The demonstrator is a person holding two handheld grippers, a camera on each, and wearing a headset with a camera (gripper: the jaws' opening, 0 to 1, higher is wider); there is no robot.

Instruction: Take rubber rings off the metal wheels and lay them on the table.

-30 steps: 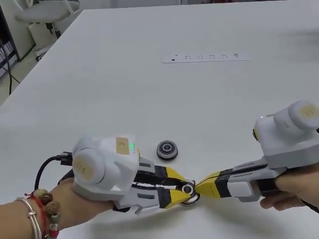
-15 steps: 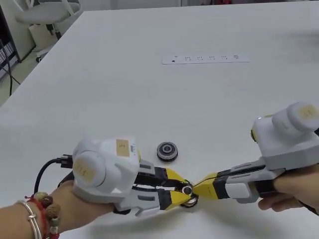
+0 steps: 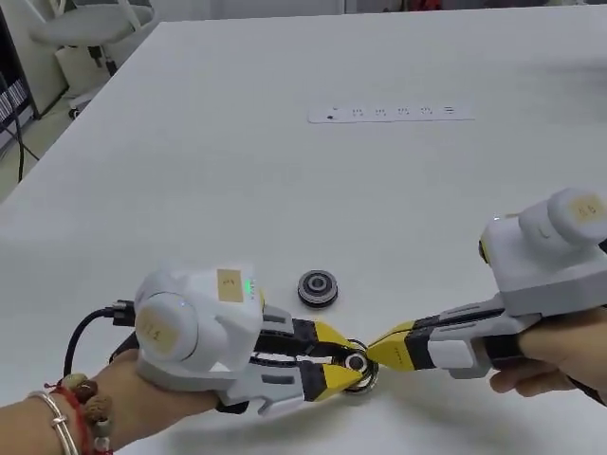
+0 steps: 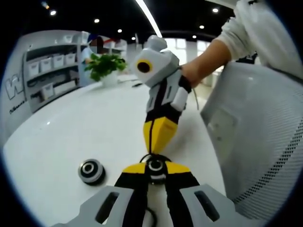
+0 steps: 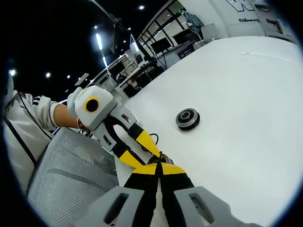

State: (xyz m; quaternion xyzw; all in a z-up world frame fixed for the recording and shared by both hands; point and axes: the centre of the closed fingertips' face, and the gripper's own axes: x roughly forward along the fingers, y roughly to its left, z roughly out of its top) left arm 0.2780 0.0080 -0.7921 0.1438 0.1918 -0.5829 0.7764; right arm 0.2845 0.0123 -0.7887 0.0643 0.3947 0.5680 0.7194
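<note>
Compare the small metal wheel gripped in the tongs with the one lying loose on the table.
The gripped metal wheel sits clamped in the left tongs, the right tongs meeting its rim; the loose metal wheel lies flat on the white table, untouched. The loose wheel's black rubber ring shows plainly; the gripped wheel's is mostly hidden. Both are round with silver centres.

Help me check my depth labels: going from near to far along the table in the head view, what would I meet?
clamped wheel → loose wheel → power strip
</note>
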